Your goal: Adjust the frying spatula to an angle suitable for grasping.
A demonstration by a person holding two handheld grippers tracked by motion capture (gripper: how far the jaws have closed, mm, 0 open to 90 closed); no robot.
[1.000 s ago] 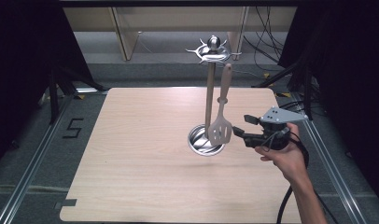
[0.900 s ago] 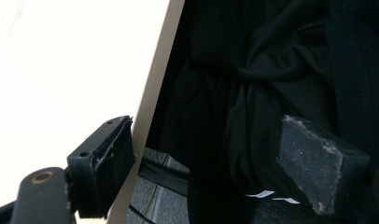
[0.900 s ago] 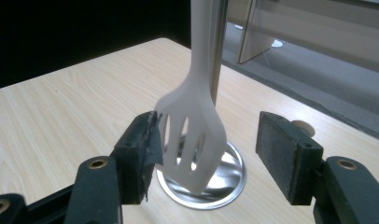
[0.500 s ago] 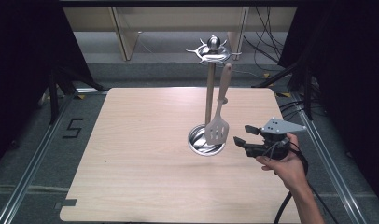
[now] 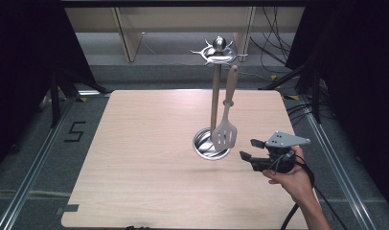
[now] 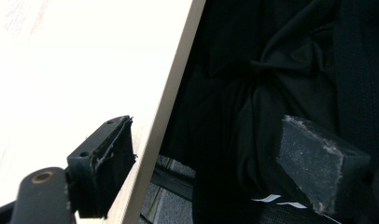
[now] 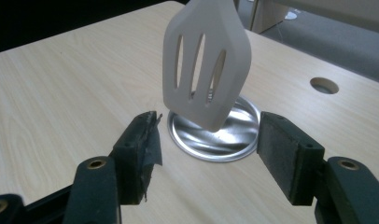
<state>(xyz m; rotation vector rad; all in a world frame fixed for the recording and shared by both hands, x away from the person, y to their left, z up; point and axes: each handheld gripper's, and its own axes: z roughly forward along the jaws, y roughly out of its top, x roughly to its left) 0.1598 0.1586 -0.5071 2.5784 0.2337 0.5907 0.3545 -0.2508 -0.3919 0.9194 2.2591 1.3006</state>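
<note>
The right gripper, jaws apart and empty, has been drawn back from the hung spatula; hanging looks done.

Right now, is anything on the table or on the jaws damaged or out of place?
Yes: the pad on one jaw of the right gripper is torn, its edge frayed and peeling. The slotted spatula hangs straight from the utensil stand; nothing is spilled.

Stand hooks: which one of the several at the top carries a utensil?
The hook on the right side of the stand; the slotted spatula hangs from it, the others are bare.
</note>
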